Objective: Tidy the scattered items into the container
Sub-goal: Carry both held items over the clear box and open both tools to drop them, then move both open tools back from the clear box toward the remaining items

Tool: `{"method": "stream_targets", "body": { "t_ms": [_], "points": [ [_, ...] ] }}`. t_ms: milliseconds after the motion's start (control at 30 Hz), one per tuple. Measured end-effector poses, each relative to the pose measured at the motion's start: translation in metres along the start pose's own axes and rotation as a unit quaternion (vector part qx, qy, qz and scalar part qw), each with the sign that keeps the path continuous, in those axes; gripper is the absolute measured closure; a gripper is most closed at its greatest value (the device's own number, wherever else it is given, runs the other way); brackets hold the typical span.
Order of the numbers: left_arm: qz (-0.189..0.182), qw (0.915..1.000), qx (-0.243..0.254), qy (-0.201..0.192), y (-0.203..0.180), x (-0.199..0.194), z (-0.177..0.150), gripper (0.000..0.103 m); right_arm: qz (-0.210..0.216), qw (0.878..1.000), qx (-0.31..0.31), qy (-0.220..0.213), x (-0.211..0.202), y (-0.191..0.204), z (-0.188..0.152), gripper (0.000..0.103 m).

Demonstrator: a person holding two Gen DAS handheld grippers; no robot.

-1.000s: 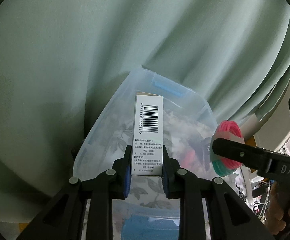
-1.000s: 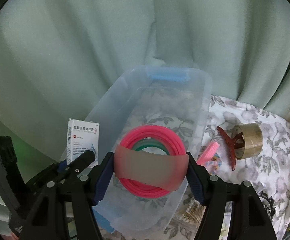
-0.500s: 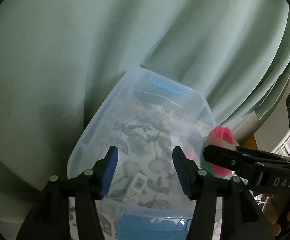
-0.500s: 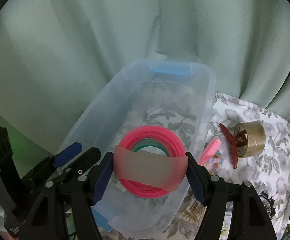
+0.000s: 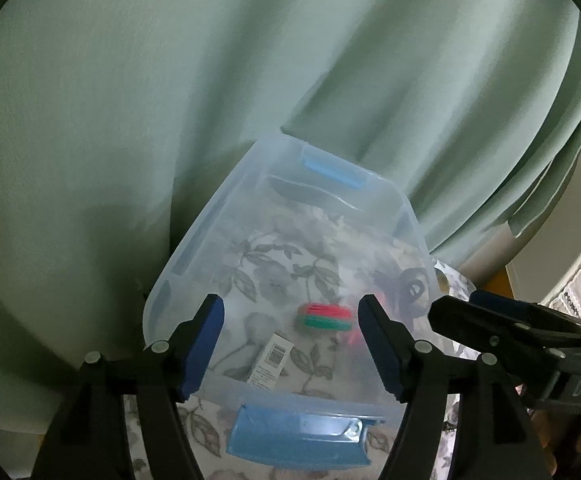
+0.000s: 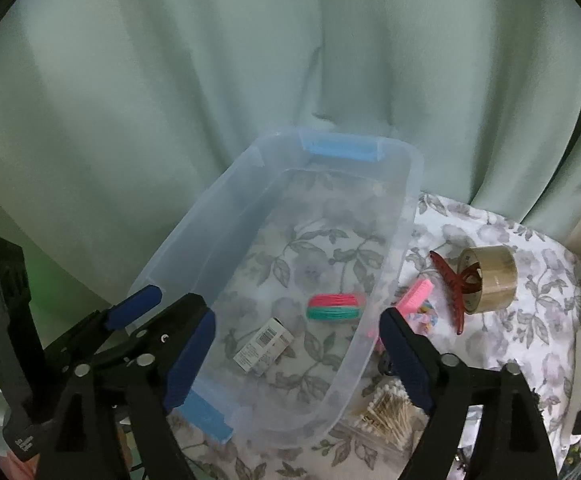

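Two things already down in the clear plastic container: small white box with a barcode lying flat near the close end, and pink-and-green coil resting on edge just beyond it, near but apart. Same pair visible from the left wrist, box toward the near wall, coil further in. Left gripper hovering over the near end of the container, jaws just opened wide, nothing between the blue pads. Right gripper likewise above the tub, jaws just spread further, empty, the coil lying free on the floor beyond. Blue latches on both short ends of the container. On the floral cloth outside the right wall: roll of brown tape touching a dark red hair claw, a pink brush just beside the wall, a heap of cotton swabs nearer. Green curtain hanging behind everything.
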State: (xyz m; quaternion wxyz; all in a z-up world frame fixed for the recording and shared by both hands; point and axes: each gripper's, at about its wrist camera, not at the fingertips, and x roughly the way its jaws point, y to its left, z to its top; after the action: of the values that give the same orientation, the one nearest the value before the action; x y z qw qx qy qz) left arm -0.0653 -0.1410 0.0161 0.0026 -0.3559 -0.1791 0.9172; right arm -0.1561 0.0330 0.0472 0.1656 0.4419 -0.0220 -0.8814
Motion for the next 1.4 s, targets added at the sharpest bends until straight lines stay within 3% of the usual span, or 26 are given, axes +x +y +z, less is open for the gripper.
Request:
{"method": "stream_targets", "body": {
  "t_ms": [167,200,700,1067,1267,1400],
  "points": [
    [0.002,1.0,0.009,-0.004,-0.006,-0.01,-0.001,0.03,-0.002,1.0,0.005,-0.016,-0.018,0.0,-0.007,0.006],
    [0.002,0.9999,0.011,-0.006,-0.008,-0.013,-0.001,0.03,-0.002,1.0,0.006,-0.017,-0.021,0.0,-0.008,0.0],
    [0.011,0.9973,0.071,-0.016,-0.057,-0.041,-0.007,0.016,-0.014,0.995,0.047,-0.083,-0.077,-0.024,-0.037,0.0],
    [0.003,0.9912,0.13,-0.025,-0.103,-0.046,-0.016,0.008,-0.064,0.986,0.093,-0.123,-0.112,-0.061,-0.064,0.0],
    [0.012,0.9863,0.162,-0.032,-0.136,-0.044,-0.024,0.003,-0.062,0.984,0.119,-0.117,-0.117,-0.087,-0.083,0.0],
    [-0.007,0.9857,0.166,-0.029,-0.153,-0.041,-0.027,0.001,-0.06,0.981,0.141,-0.12,-0.121,-0.103,-0.095,0.0]
  ]
}}
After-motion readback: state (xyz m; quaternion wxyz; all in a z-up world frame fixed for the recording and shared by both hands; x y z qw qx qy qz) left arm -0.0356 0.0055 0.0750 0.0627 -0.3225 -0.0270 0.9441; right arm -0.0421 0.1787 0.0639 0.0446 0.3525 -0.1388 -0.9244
